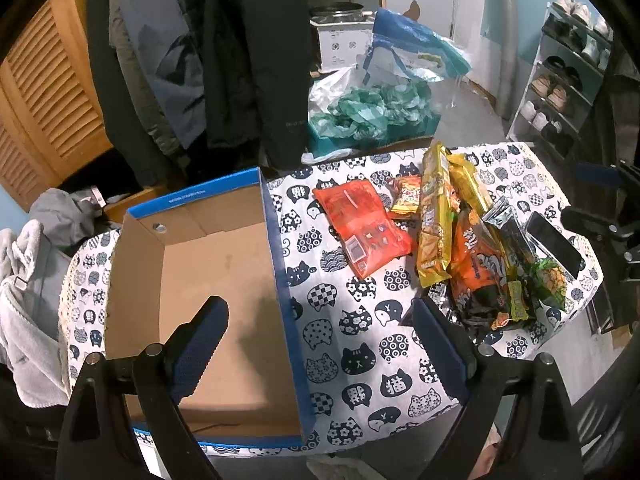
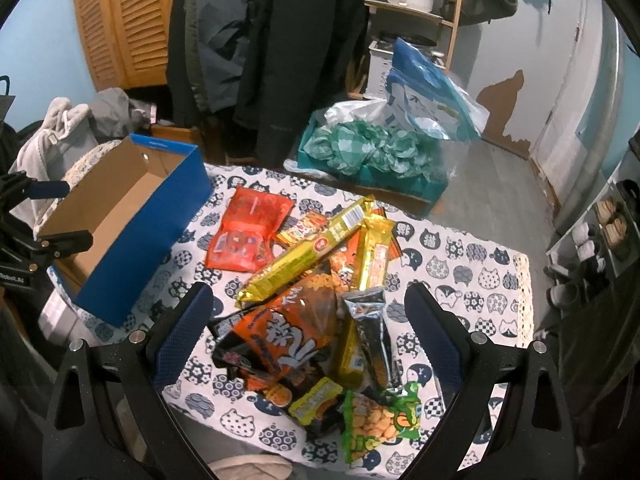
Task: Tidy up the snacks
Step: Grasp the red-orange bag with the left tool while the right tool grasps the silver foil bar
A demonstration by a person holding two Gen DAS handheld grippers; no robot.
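Snacks (image 2: 316, 300) are lying heaped on the table (image 2: 476, 280), right of an open blue box (image 1: 208, 280). Left tongs (image 1: 320, 332) are hovering with fingers spread apart over the box's right wall, while right tongs (image 2: 308, 316) are hanging wide apart above the heap, gripping nothing. Coats (image 2: 272, 48) are hanging behind the cat-patterned cloth.

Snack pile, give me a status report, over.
Left gripper open, over the empty blue box. Right gripper open above snack pile, nothing held. All snacks on the cat-print cloth; nothing blocking.
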